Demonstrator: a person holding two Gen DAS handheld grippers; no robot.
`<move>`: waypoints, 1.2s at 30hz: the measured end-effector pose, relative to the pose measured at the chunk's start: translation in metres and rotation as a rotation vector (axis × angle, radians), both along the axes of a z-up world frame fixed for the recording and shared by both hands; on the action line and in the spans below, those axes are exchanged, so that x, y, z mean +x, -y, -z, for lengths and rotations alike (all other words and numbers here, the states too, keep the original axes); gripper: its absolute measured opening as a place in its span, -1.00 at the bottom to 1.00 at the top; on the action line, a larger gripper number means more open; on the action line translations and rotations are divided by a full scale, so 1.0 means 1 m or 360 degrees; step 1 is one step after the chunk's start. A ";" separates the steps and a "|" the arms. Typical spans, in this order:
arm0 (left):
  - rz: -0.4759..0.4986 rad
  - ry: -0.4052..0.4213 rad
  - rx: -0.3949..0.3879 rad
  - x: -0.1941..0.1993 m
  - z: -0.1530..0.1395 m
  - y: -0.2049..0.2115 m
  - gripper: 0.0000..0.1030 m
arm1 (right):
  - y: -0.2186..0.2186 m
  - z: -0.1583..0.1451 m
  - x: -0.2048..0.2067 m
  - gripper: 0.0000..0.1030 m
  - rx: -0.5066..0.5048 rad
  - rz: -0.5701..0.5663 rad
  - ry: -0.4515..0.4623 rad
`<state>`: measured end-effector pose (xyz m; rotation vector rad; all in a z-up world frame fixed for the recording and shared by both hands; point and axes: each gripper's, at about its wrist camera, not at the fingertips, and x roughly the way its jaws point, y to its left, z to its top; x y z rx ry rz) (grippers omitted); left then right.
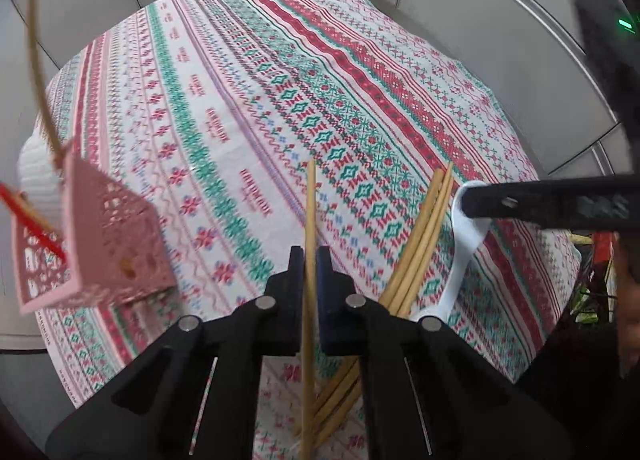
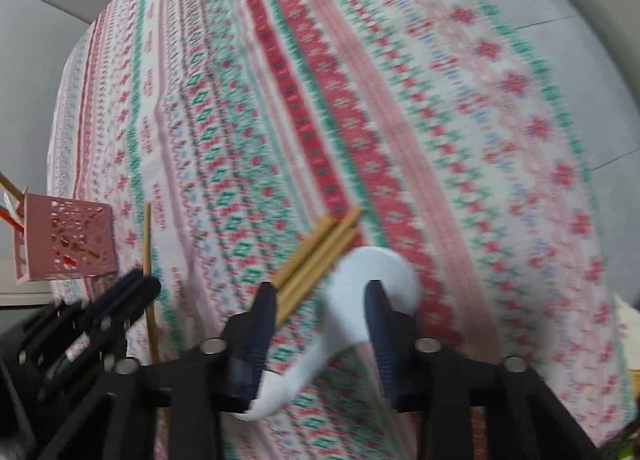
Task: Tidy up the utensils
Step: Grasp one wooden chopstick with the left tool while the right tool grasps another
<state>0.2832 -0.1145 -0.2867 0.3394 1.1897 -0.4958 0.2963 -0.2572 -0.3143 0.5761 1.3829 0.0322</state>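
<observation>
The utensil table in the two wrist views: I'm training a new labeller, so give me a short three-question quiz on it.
1. True or false: the left gripper is shut on a single chopstick.
2. Which thing lies between the fingers of the right gripper? A) a fork B) the white spoon C) a knife
3. Fill in: the pink holder stands on the ___ side of the patterned tablecloth in both views.

Key: 1 true. 2 B; whether the fingers press on it cannot be told. 3 left.
</observation>
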 end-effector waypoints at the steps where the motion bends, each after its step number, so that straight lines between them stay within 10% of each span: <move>1: -0.0001 0.0009 -0.0003 -0.002 -0.003 -0.003 -0.87 | -0.005 0.002 0.004 -0.41 0.0017 -0.0006 0.0000; 36: -0.0059 0.0013 -0.0074 -0.021 -0.026 -0.050 -0.87 | -0.080 0.029 0.079 -0.68 -0.0469 0.0087 -0.0048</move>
